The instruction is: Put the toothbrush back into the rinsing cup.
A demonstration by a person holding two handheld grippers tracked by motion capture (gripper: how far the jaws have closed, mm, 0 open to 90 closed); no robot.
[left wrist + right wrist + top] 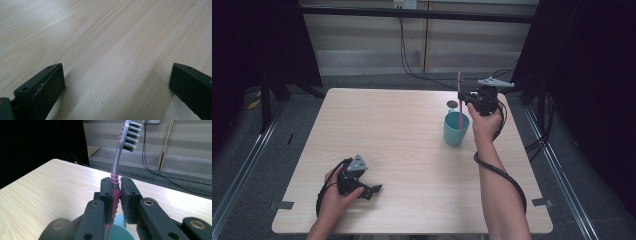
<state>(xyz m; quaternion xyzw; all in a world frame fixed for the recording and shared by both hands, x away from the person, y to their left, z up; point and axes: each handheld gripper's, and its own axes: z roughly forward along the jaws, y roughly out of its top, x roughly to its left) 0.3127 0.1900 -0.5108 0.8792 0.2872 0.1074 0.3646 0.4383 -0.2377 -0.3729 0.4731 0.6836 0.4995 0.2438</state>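
The toothbrush (115, 182) is held upright, bristles topmost, clenched by the right claw (116, 192) above the teal cup (456, 129); the left claw (115, 82) is released on the tabletop (402, 135).

Toothbrush (115, 180) handle's lower end — hidden behind jaws and cup (120, 232) rim

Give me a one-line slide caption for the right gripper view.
Right gripper clamps a pink toothbrush upright, bristles up, above the teal cup.
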